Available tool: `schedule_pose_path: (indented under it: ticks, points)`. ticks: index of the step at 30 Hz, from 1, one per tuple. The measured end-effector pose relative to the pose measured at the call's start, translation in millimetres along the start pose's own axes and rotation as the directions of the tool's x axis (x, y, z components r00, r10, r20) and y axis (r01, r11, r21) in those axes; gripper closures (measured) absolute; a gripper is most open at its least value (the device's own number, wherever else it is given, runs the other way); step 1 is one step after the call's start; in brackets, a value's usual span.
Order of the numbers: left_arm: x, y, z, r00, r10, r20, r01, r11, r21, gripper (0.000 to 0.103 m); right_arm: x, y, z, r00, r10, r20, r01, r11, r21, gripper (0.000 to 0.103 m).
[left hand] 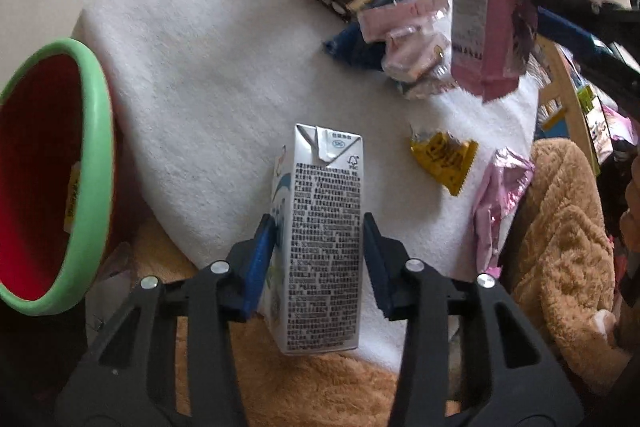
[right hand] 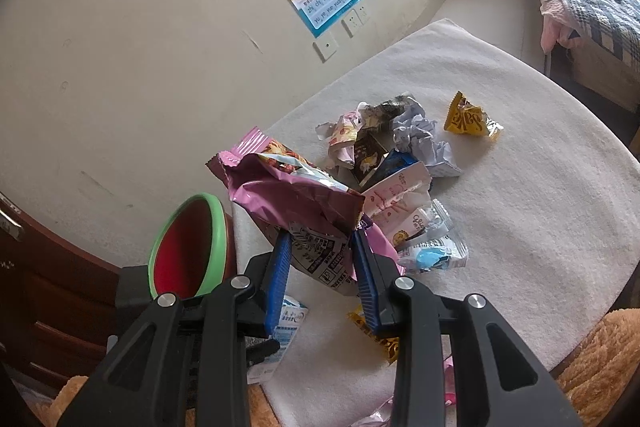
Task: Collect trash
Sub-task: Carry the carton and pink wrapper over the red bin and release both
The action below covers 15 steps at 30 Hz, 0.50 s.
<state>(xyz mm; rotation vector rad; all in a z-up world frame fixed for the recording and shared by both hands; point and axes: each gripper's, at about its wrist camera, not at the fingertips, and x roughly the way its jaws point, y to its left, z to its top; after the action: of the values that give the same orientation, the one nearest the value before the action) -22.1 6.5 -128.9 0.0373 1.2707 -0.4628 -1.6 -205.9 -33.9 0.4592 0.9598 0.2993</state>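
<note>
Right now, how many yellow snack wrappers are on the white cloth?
2. One yellow wrapper lies at the far side, past the wrapper pile; another yellow wrapper lies near, under the right claw. More may hide in the pile.

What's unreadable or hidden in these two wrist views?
- Bin: left wrist view, the frame edge cuts it off; only a yellow scrap shows inside.
- Milk carton: right wrist view, mostly hidden behind the right gripper.
- Carton's contact with the left gripper: the right pad looks slightly clear, uncertain.
- Pink snack bag: left wrist view, its top runs past the frame edge.
- Wrapper pile: overlapping; count unclear.
</note>
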Motion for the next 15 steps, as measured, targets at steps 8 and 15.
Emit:
schedule_pose_path:
  ticks: [8, 15]
  points:
    - [-32.0, 17.8, 15.1, 0.990, 0.064, 0.123, -0.058, 0.997, -0.054, 0.061, 1.4, 7.4, 1.7, 1.000, 0.010, 0.002, -0.010, 1.000, -0.014, 0.072]
    - [-72.0, 43.7, 26.3, 0.954, 0.129, 0.269, -0.088, 0.983, -0.161, 0.061, 6.0, 31.5, 11.5, 1.000, 0.029, 0.005, -0.028, 0.997, -0.068, 0.072]
